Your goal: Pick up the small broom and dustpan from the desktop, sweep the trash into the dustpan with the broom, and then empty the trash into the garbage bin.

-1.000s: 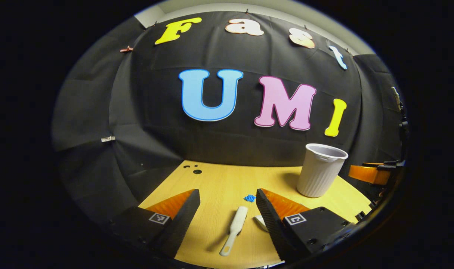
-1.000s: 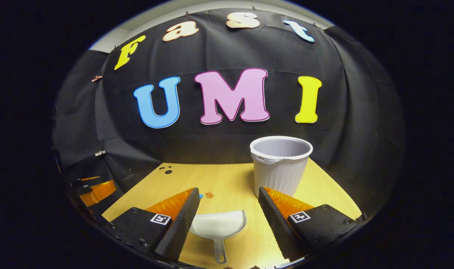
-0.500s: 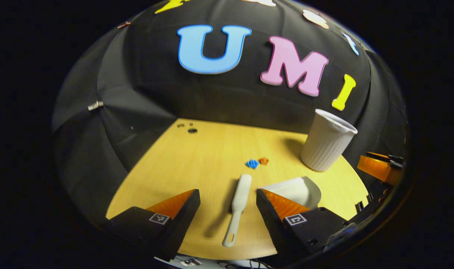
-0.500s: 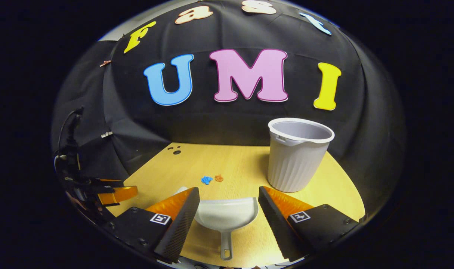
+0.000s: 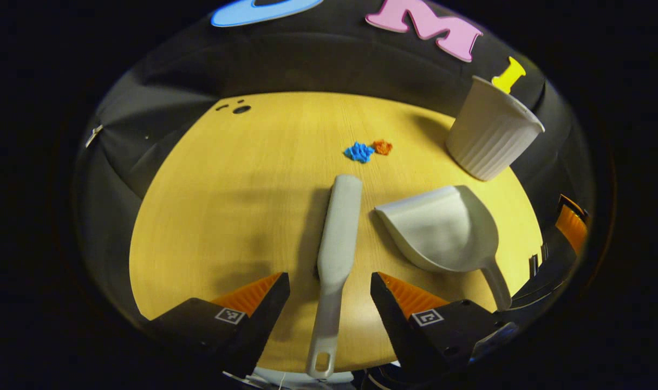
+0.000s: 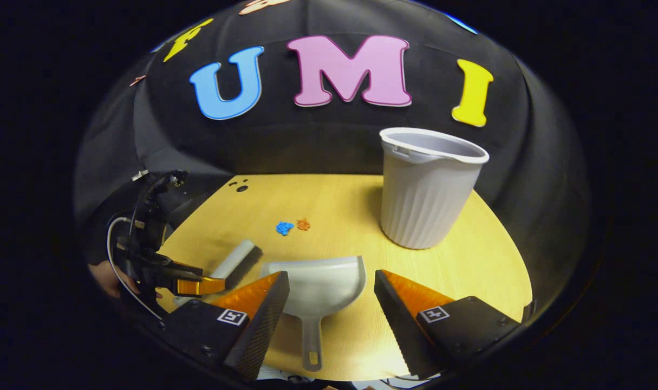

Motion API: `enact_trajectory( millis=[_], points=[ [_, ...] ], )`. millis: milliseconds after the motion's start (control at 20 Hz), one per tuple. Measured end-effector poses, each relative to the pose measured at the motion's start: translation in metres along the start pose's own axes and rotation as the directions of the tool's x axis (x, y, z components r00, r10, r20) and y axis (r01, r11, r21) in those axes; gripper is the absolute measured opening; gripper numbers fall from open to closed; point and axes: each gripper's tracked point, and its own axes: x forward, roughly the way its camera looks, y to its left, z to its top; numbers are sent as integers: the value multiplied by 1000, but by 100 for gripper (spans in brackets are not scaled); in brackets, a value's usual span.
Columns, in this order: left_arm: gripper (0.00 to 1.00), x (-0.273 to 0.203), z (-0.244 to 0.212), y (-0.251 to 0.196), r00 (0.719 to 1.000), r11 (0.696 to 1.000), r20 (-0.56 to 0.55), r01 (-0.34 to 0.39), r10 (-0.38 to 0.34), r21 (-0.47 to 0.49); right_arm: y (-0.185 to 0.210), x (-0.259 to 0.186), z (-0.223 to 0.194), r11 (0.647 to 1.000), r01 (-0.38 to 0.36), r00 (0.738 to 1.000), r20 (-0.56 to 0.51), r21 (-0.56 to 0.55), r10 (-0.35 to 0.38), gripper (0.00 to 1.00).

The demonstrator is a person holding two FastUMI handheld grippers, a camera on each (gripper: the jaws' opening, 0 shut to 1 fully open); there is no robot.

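The slim white plastic broom is lying lengthwise at the frame's centre bottom, between the left gripper's spread-apart fingers. The smooth white plastic dustpan is pointing its handle toward the bottom edge, between the right gripper's parted fingers.

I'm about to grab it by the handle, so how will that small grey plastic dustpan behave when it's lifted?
The small grey plastic dustpan looks moulded and thin-walled, so probably stiff and light. Its wide scoop sits well ahead of the narrow handle, so it may droop forward when held. The smooth handle could slip between the right gripper fingers.
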Motion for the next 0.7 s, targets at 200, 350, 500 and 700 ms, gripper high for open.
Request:
enact_trajectory(
  millis=[200,350,500,700],
  points=[
    [94,24,-5,6,995,996,-87,-44,50,73,-16,12,-19,998,27,998,-65,48,-24,99],
    [89,37,-9,7,992,994,-110,-57,67,98,-19,18,-28,998,27,994,-103,56,-21,99],
    [78,41,-6,3,995,994,-87,-47,56,99,-12,24,-39,998,-9,988,-155,60,19,99],
    [43,41,-6,1,997,993,-49,-62,68,102,-7,26,-73,992,-54,948,-306,112,86,99]
  ],
)
